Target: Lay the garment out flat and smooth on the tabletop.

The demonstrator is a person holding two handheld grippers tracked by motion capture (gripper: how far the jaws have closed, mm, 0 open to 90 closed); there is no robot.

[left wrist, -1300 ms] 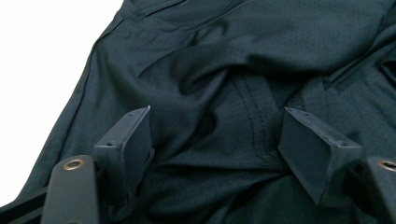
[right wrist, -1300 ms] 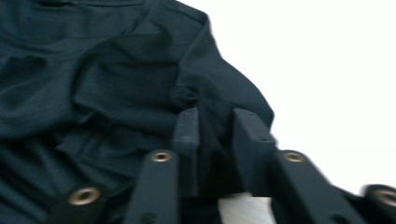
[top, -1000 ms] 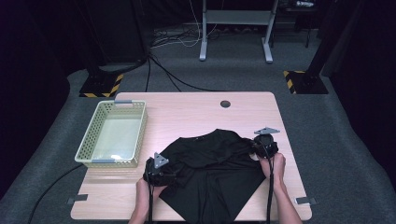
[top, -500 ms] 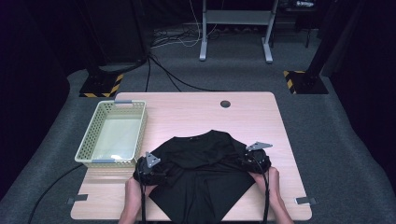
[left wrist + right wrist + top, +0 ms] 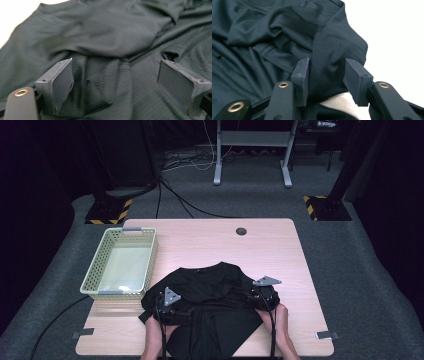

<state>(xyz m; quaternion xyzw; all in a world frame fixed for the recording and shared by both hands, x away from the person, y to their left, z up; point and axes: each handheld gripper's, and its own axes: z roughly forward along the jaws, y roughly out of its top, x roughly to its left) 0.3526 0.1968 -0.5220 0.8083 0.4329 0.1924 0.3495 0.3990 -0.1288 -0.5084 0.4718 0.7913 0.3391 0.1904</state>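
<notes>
A black shirt point(image 5: 215, 290) lies crumpled at the near middle of the wooden table point(image 5: 210, 240). My left gripper point(image 5: 172, 302) rests on the shirt's left part. In the left gripper view it point(image 5: 120, 85) is open wide over the cloth point(image 5: 112, 37), a loose fold lying between the jaws. My right gripper point(image 5: 260, 292) sits at the shirt's right edge. In the right gripper view it point(image 5: 328, 77) stands partly open, with a rounded fold of the shirt point(image 5: 337, 50) between the jaws, not pinched. A hand holds each gripper at the table's front edge.
A pale green basket point(image 5: 150, 260) stands on the table's left side, its left wall near the table edge. A round cable hole point(image 5: 241, 231) marks the far middle. Bare tabletop point(image 5: 392, 37) lies right of the shirt.
Both grippers drew back toward the person, and the right one came inward to the left. The shirt is more bunched, its right side pulled in.
</notes>
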